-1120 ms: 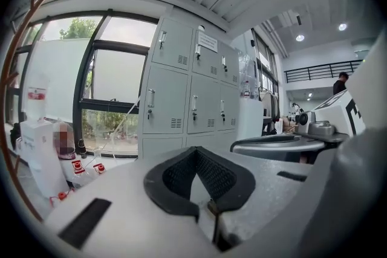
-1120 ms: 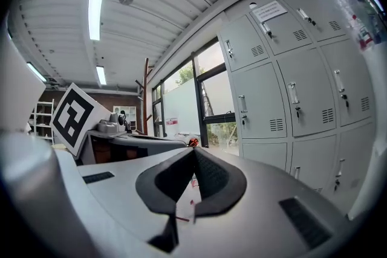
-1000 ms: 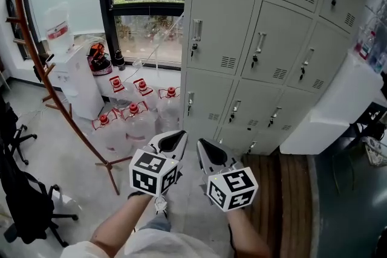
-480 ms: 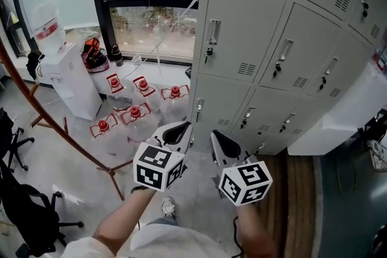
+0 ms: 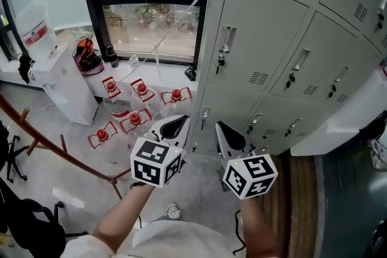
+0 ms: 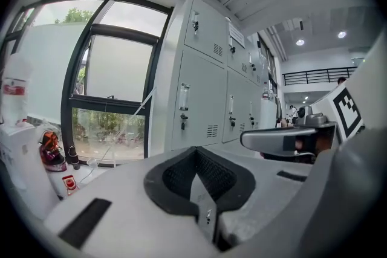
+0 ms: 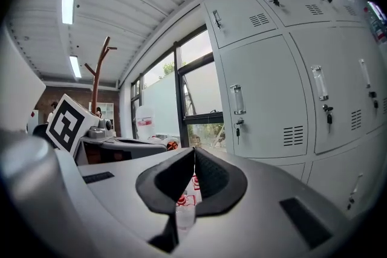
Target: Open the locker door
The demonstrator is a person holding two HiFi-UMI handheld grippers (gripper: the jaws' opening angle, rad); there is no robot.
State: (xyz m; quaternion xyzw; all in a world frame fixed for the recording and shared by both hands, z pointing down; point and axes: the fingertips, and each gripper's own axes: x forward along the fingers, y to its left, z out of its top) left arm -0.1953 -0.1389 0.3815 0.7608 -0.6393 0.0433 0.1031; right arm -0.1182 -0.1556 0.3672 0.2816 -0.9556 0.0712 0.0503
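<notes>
Locker door [image 5: 257,39]: grey sheet metal, rectangular; louvred vent [image 5: 260,78]; slim handle [image 5: 228,39].

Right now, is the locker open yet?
Not yet. Done: nothing; every locker door in view is shut. In hand: the left hand-held gripper and the right hand-held gripper are both shut and empty, in front of the doors, touching none. Left: grab a handle and pull a door open.
</notes>
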